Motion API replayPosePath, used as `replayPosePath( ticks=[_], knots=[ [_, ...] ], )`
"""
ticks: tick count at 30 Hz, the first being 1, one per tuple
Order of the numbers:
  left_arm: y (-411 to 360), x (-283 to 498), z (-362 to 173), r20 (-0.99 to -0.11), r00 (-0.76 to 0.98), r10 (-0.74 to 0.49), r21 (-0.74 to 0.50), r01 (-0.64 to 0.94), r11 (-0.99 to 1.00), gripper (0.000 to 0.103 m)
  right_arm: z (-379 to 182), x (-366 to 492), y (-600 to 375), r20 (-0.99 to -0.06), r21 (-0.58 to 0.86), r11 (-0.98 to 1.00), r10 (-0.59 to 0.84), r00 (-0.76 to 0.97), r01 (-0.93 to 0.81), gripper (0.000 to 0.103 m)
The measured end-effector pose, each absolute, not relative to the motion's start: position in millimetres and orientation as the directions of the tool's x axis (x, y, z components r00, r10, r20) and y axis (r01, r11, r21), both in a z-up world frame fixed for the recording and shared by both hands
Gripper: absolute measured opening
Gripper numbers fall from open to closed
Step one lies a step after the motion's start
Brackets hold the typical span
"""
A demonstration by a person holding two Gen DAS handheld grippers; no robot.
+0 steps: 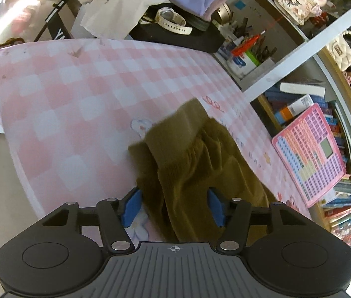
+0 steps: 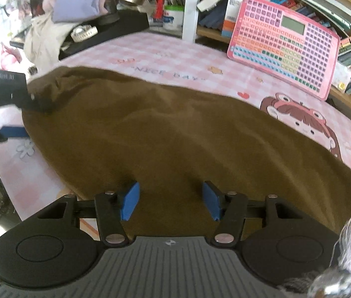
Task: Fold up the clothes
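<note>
I see the pink checked table cover [image 2: 180, 49] under everything. On it the olive-brown garment [image 2: 165, 136] lies spread, its ribbed cuff [image 1: 183, 134] folded over. At the cover's far edge lean a pink keypad board [image 2: 284, 42] and a black case [image 1: 180, 37] bearing a white watch [image 1: 173, 21]. Left gripper [image 1: 174, 206]: jaws apart, straddling cloth. Right gripper [image 2: 170, 201]: jaws apart above cloth.
</note>
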State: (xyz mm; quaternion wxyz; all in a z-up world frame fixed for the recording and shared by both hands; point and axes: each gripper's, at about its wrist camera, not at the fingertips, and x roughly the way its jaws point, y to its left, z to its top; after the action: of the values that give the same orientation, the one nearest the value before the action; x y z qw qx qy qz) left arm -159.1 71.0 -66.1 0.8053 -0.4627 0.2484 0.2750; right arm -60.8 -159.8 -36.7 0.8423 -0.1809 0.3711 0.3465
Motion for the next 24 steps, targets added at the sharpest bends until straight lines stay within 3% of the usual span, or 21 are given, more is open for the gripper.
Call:
replayPosePath(
  ticks=[9,13,17,24],
  knots=[
    [90.5,-146.7,-72.1,-0.62,0.761,0.188,-0.631,-0.627,0.457,0.056,-44.1,-61.9,-155.8,-0.787,-0.039,0.722,0.404,0.467,-0.691,0.053],
    [92.3,-145.5,-71.5,-0.633,0.744,0.216,-0.615,-0.652,0.443,0.047,-43.9,-62.4,-153.7,-0.791,-0.042,0.731,0.393,0.469,-0.682,0.053],
    [96.1,-144.0,-73.9,-0.626,0.746,0.227,-0.624,-0.654,0.428,0.045,-43.9,-63.7,-152.7,-0.793,-0.041,0.741,0.385,0.473,-0.671,0.053],
    [99.0,-148.5,-81.2,-0.602,0.771,0.21,-0.682,-0.632,0.366,0.018,-43.2,-65.2,-149.9,-0.795,-0.051,0.749,0.37,0.482,-0.66,0.053]
  ],
)
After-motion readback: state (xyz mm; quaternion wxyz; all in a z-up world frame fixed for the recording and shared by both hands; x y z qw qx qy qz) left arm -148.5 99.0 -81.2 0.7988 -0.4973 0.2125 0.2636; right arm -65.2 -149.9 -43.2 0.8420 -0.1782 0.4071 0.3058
